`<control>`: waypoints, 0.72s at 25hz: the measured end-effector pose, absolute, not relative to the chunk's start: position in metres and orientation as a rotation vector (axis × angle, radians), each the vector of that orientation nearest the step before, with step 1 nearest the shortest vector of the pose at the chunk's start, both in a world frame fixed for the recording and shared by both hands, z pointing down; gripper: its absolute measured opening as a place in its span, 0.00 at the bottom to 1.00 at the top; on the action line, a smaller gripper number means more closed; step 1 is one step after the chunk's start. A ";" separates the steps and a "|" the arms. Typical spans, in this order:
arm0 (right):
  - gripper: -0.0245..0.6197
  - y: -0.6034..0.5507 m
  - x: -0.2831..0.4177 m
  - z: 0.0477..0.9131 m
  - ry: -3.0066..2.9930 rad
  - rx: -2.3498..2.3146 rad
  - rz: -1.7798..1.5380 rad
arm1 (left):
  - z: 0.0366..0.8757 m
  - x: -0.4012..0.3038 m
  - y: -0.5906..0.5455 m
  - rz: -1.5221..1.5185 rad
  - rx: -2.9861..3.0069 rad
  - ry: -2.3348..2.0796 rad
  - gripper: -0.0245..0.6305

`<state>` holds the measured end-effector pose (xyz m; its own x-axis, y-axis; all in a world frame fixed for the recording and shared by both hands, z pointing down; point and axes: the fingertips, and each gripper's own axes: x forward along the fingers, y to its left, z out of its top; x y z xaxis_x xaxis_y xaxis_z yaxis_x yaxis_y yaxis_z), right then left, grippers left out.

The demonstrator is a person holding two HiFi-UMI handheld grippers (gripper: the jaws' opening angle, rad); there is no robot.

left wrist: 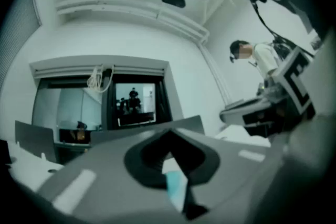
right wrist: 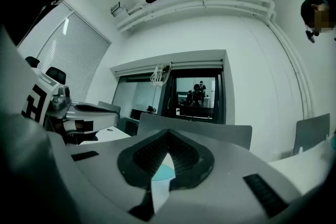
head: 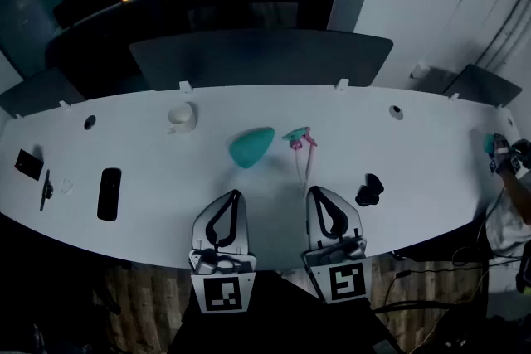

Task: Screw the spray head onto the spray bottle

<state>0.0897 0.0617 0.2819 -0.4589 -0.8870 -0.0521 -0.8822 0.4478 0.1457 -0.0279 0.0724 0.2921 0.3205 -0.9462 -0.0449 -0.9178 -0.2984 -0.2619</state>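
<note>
A teal spray bottle (head: 250,146) lies on its side on the white table (head: 149,166), a little beyond my grippers. Just to its right lies the spray head (head: 299,138), teal and pink, with its thin tube trailing toward me. My left gripper (head: 233,196) rests shut at the table's near edge, below the bottle. My right gripper (head: 319,193) rests shut beside it, near the end of the tube. Neither holds anything. A sliver of teal bottle (left wrist: 176,186) shows through the left gripper's (left wrist: 170,136) closed jaws, and the bottle (right wrist: 165,170) shows likewise through the right gripper (right wrist: 168,136).
A black clip-like object (head: 370,189) lies right of my right gripper. A black phone (head: 109,193), a small black card (head: 29,164) and a white cup (head: 181,117) lie to the left. A grey chair back (head: 261,55) stands behind the table. A person's hand (head: 508,155) is at the far right.
</note>
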 end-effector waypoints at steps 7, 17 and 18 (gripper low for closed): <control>0.04 0.049 0.102 0.298 -2.622 1.592 -0.208 | 0.301 -0.016 0.051 -0.187 -2.338 1.689 0.04; 0.04 0.021 0.094 0.315 -2.597 1.562 -0.146 | 0.317 -0.015 0.019 -0.250 -2.402 1.645 0.04; 0.04 0.016 0.091 0.316 -2.597 1.563 -0.140 | 0.320 -0.016 0.014 -0.256 -2.418 1.639 0.04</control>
